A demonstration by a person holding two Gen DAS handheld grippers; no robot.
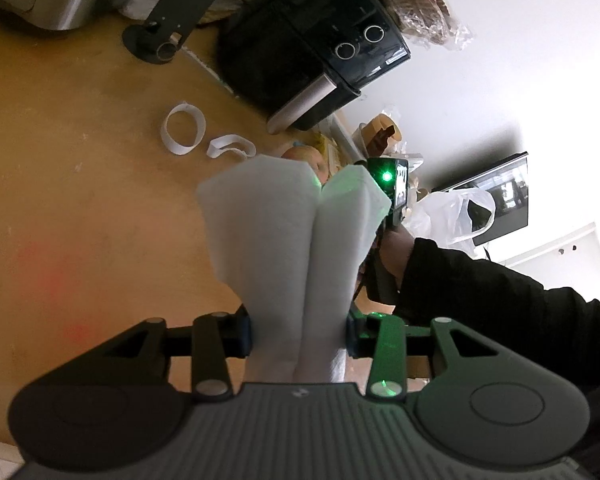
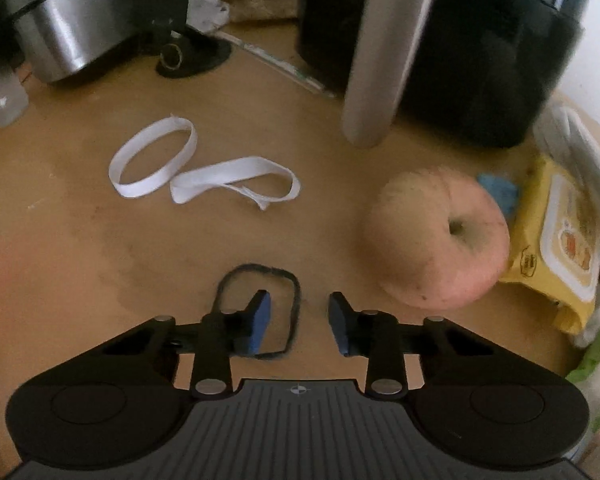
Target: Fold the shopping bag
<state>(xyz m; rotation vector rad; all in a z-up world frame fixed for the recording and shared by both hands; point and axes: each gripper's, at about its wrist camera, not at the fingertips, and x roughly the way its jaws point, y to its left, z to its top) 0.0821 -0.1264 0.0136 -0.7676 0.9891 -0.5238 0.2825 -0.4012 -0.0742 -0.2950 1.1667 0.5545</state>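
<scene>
surface: tan wooden table [image 2: 80, 240] | wall: plain white [image 1: 520, 40] | light: bright, diffuse

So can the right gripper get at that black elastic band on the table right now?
Probably yes: the right gripper is open and empty, and the black elastic band lies flat just beneath its jaws, with nothing covering it.

Bare tabletop [image 2: 80, 248] open at left & centre-front, w/ white strap loops [image 2: 204, 172] mid, black band [image 2: 296, 300] near front, apple [image 2: 440, 236] & yellow pack [image 2: 560, 240] crowding right, black appliance [image 2: 460, 40] & steel one [image 2: 68, 20] blocking back.
</scene>
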